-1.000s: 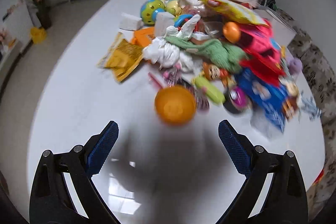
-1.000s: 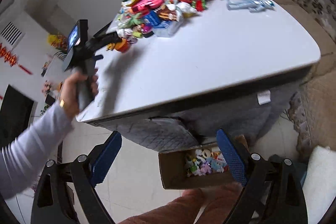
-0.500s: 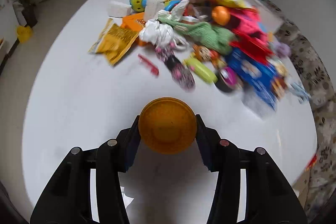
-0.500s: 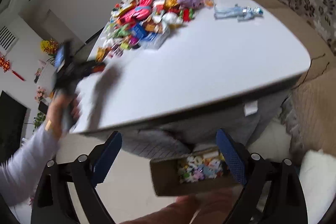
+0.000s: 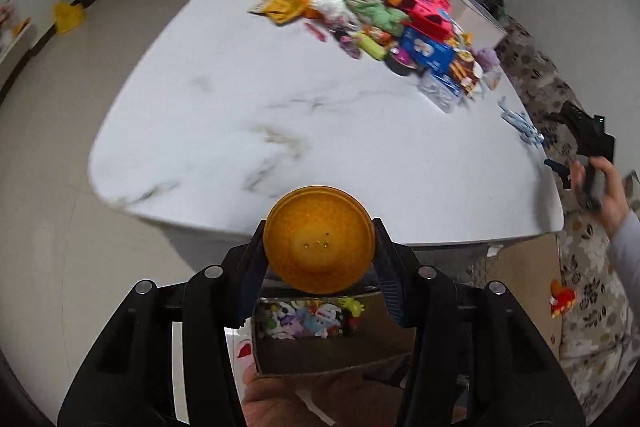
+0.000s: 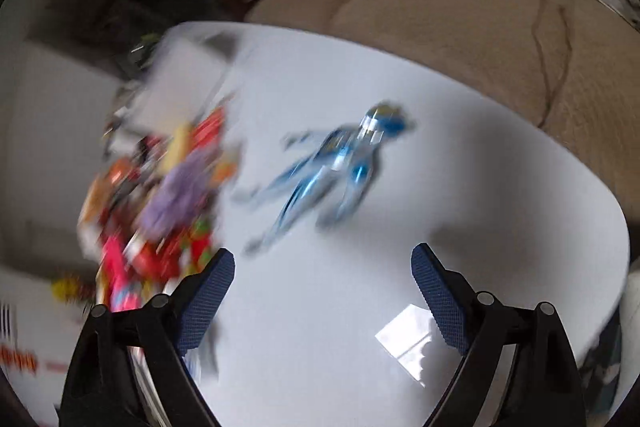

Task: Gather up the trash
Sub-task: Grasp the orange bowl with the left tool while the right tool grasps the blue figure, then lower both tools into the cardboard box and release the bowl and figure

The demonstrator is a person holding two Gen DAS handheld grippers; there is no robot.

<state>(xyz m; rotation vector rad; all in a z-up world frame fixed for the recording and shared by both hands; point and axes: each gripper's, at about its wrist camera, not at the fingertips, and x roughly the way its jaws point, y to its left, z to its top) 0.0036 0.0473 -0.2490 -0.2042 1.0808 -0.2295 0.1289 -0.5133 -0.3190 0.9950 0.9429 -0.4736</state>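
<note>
An orange plastic ball (image 5: 319,239) is clamped between the blue pads of my left gripper (image 5: 319,229), which is shut on it. The ball hangs off the near edge of the white marble table (image 5: 280,131), above an open cardboard box (image 5: 320,351) on the floor that holds several small toys. My right gripper (image 6: 323,253) is over the table, its jaws wide and closing slightly with nothing between them. A blue and silver toy figure (image 6: 340,163) lies on the table just beyond its fingertips. That view is blurred.
A mixed pile of wrappers, toys and cloth (image 5: 380,11) covers the far part of the table and shows left of the right gripper as a blurred pile (image 6: 172,195). A sofa (image 6: 460,27) stands beyond the table. A red toy (image 5: 562,301) lies on the patterned rug.
My left gripper closed on the orange ball and carried it back off the table edge over the box. The right gripper swung from the floor box up over the table and rolled.
</note>
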